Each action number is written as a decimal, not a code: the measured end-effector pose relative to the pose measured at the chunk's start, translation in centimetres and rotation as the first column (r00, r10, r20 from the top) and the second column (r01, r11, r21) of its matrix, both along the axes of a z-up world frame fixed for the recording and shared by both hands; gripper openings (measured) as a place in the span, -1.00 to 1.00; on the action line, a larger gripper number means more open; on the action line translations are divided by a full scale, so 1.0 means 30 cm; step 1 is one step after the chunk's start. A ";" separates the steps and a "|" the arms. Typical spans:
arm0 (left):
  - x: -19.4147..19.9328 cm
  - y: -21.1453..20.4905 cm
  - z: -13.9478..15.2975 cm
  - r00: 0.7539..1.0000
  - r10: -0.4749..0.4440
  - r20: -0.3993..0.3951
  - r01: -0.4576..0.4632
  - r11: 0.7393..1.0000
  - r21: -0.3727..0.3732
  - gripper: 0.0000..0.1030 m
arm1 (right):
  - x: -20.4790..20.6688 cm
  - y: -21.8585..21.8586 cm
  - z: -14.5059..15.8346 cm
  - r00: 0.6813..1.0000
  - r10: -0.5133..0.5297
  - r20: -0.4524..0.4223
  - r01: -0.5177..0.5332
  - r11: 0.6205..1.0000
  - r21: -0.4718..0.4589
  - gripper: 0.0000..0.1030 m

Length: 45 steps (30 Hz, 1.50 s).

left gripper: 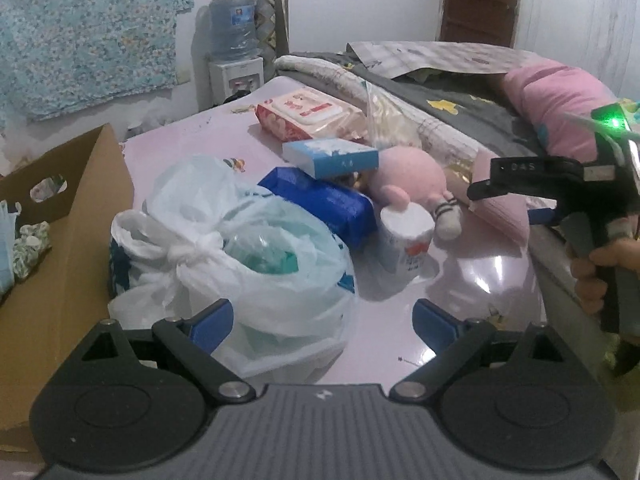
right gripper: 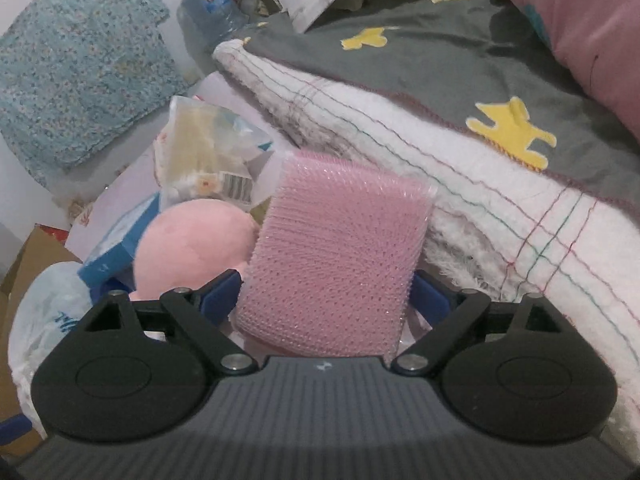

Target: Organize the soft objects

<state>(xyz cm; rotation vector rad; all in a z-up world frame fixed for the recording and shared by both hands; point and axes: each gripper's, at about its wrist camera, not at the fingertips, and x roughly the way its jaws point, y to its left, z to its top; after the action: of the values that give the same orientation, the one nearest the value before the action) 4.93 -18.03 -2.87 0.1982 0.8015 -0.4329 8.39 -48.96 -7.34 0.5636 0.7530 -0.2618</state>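
My right gripper (right gripper: 326,294) has its jaws around a pink bristly pad (right gripper: 336,252); the pads touch its two sides. In the left wrist view the same gripper (left gripper: 532,200) sits at the right over the pink pad (left gripper: 500,204). My left gripper (left gripper: 324,320) is open and empty just in front of a tied white plastic bag (left gripper: 232,256). A pink plush toy (left gripper: 408,180) lies mid-table, also in the right wrist view (right gripper: 192,244). Around it lie a blue pack (left gripper: 320,204), a blue-white box (left gripper: 332,158), a wipes pack (left gripper: 308,116) and a white cup (left gripper: 406,240).
A brown cardboard box (left gripper: 68,248) with soft items stands at the left. The pink tabletop (left gripper: 460,292) is glossy. A grey and white blanket (right gripper: 460,152) and a pink pillow (left gripper: 560,104) are heaped at the right. A water dispenser (left gripper: 236,40) stands at the back.
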 end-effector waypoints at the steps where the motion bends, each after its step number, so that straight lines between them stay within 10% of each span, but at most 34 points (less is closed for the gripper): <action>1: -0.002 -0.002 -0.005 1.000 -0.003 -0.001 0.003 1.000 0.002 0.89 | -0.010 -0.008 -0.007 1.000 -0.003 0.016 0.003 1.000 0.018 0.68; 11: -0.020 -0.031 -0.027 0.997 -0.081 -0.020 0.081 0.997 0.004 0.89 | -0.202 0.001 0.042 0.979 0.157 0.132 -0.178 0.970 0.164 0.64; 21: -0.069 -0.089 -0.094 0.968 -0.222 -0.120 0.222 0.975 -0.017 0.89 | -0.160 0.278 -0.028 0.897 0.441 0.022 -0.440 0.887 0.139 0.69; 45: 0.010 -0.226 -0.169 0.960 -0.228 -0.161 0.230 0.973 -0.006 0.89 | -0.161 0.201 -0.098 0.919 0.360 0.158 -0.393 0.826 0.404 0.85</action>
<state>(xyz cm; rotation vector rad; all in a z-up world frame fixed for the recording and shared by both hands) 5.23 -24.82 -7.93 0.2719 0.9443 -0.6687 3.55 -42.94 -10.29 0.8209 0.8366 0.3055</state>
